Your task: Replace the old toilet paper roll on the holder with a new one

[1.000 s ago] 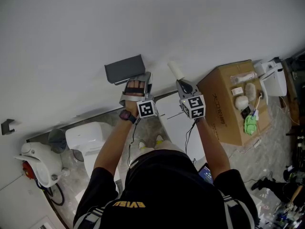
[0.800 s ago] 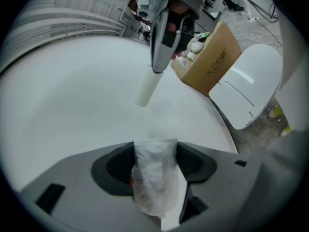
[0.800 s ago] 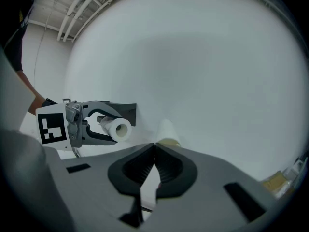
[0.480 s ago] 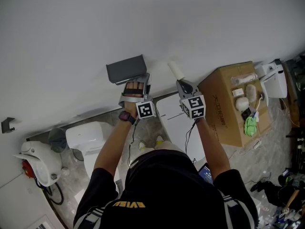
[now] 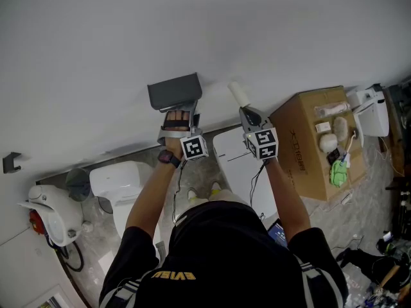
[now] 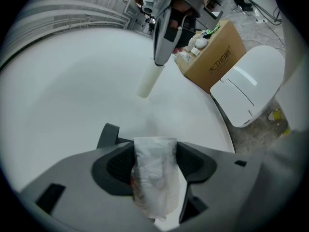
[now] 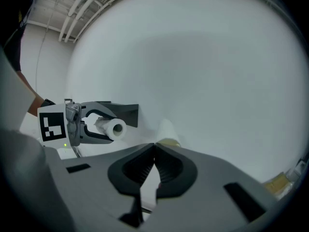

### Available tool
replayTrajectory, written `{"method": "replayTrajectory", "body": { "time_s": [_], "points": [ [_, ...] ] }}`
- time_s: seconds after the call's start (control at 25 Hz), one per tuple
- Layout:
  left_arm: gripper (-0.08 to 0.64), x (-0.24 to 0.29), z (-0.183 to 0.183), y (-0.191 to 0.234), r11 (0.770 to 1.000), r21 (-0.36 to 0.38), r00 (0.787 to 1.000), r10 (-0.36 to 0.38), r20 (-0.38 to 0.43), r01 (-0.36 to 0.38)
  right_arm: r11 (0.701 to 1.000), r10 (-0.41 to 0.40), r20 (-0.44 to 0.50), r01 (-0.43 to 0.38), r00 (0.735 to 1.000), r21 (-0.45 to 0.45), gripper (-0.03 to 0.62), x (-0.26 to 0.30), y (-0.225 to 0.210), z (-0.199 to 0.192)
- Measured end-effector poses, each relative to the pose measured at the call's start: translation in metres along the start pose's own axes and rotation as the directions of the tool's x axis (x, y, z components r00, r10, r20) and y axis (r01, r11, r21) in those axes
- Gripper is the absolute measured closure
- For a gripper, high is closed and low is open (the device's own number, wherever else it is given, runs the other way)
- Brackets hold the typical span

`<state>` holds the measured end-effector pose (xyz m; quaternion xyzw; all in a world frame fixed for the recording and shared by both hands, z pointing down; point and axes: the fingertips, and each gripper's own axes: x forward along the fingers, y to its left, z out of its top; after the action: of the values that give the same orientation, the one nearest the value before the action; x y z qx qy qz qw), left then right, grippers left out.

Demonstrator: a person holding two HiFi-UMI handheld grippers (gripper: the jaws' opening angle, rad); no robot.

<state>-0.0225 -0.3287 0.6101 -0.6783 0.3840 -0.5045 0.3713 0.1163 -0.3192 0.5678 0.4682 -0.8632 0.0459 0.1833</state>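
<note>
While the right hand-held gripper pinched the old tube in closed jaws beside the holder, the left hand-held gripper, jaws wide, clamped the new roll just below it, probably needing seating there next.

A plain white wall filled the upper half of the head view, evenly lit, with a small black hook fixed near its left edge. Below it lay a grey marbled floor — showing at lower left and lower right. A white toilet stood left of centre. A brown cardboard box sat by the wall at right, small items on its top. In the right gripper view, ceiling pipes crossed the upper left corner.
</note>
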Motion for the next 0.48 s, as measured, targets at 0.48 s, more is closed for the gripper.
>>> {"method": "replayTrajectory", "body": {
  "time_s": [0.48],
  "points": [
    [0.287, -0.016, -0.030, 0.005, 1.000, -0.002, 0.997, 0.024, -0.070, -0.024, 0.999, 0.048, 0.015, -0.048, 0.999, -0.017, 0.594, 0.011, 0.021, 0.008]
  ]
}}
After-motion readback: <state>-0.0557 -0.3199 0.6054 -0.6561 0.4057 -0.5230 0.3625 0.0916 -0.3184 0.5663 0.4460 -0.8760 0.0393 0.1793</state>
